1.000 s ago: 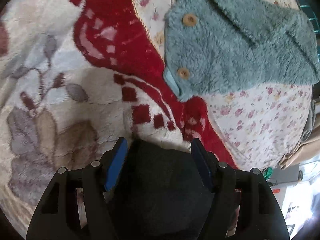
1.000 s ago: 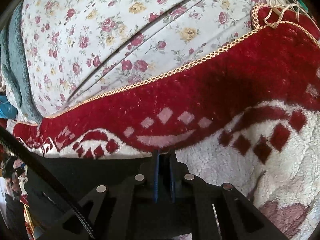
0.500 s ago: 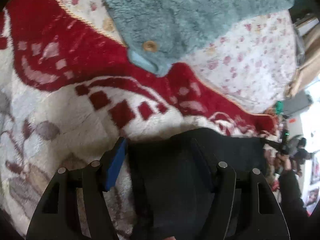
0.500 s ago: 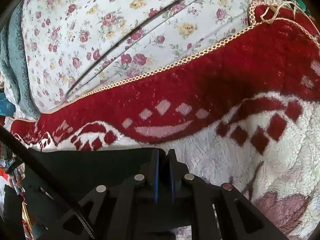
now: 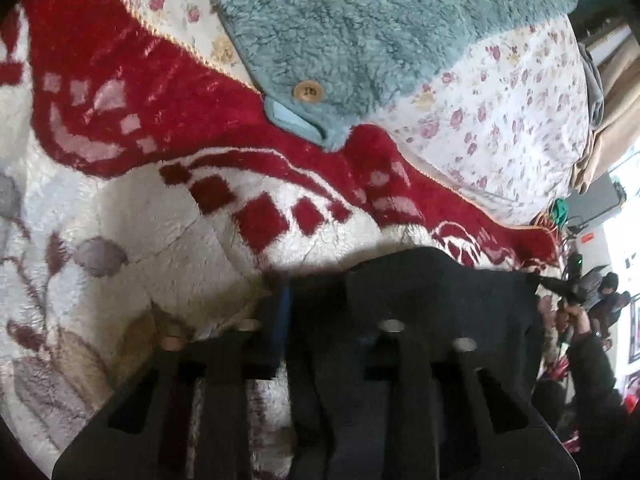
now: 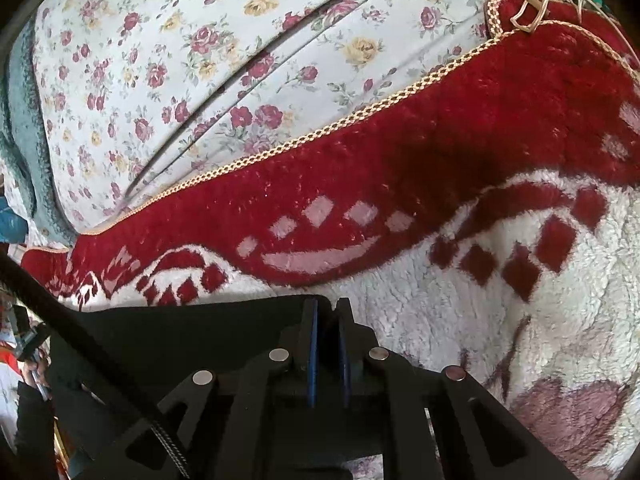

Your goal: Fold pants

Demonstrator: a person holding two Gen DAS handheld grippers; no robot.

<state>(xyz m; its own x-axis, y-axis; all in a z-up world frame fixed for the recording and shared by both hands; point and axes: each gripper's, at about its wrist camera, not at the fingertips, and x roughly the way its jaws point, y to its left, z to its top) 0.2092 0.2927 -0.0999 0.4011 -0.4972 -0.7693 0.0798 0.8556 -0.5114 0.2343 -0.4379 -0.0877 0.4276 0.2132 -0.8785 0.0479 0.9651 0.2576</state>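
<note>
Black fabric, the dark trousers, lies stretched as a flat band between the two grippers on the red-and-cream plush blanket that covers the bed, and that band is what the coming fold turns on. In the left wrist view the left gripper has its jaws drawn together on the near end of the cloth, one blue pad edge showing against the black; the pants run from it toward the right, their long axis roughly level with the blanket's red border. In the right wrist view the right gripper is clamped on a thin pinch of the same cloth, blue pads almost touching, and the pants spread away to its left. So each gripper holds one end, neither nearer the middle. Beyond them lie a white flowered bedsheet and a teal fleece garment with wooden buttons, resting well apart from the pants toward the far side of the bed. Much is hidden: the gripper bodies cover the near part of the cloth, so waistband, legs and any existing fold cannot be told, and black on black hides the exact grip points. A dark-sleeved arm is cut off at the right edge.
</note>
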